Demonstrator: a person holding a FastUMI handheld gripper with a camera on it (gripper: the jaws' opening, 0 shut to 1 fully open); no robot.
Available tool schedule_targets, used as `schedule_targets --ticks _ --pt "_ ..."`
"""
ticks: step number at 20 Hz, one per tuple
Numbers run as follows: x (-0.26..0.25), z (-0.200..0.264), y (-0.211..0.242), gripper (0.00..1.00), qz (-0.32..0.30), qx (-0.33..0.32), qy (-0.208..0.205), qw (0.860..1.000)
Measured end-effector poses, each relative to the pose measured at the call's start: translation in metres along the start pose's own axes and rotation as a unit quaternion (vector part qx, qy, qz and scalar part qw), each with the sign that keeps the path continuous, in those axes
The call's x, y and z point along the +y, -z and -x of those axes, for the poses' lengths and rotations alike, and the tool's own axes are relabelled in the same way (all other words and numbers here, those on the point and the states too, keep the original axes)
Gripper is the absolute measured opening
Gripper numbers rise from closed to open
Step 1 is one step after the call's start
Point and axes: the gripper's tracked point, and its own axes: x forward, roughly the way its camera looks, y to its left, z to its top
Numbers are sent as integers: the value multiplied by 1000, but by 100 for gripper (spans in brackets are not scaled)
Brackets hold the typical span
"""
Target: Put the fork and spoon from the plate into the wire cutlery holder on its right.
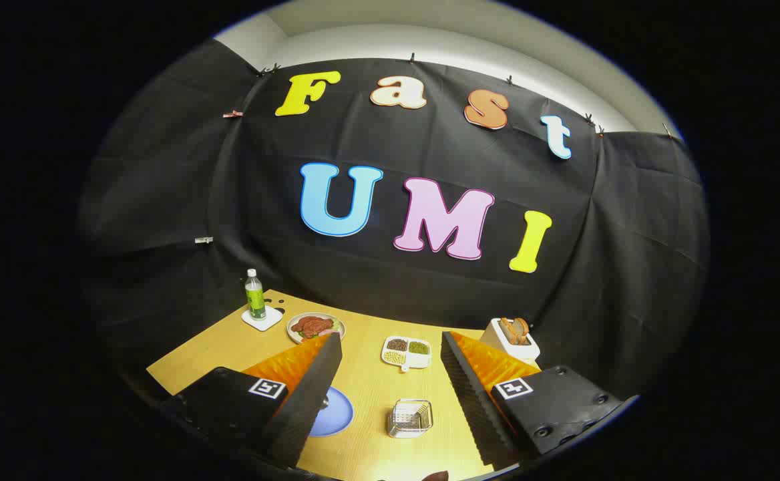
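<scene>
Hovering tongs (390,374) released high over the surface (363,381); we judge plate (334,413) and holder (410,418) sit adjacent for short transfers.

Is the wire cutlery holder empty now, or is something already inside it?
Empty, as far as can be seen: the wire cutlery holder shows only bare mesh, between the open gripper fingers.

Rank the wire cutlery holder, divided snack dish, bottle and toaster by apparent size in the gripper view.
1. Toaster and divided snack dish: alike, unranked.
2. Wire cutlery holder: slightly smaller, though nearest, between the open jaws.
3. Bottle: slimmest, farthest.
</scene>
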Motion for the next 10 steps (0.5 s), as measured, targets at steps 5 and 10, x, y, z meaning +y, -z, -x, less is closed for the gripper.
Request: schedule_targets --ticks 5,10 --pt "2 -4 -1 97 2 -1 -4 1000" --pt "3 -4 -1 97 2 0 -6 1000"
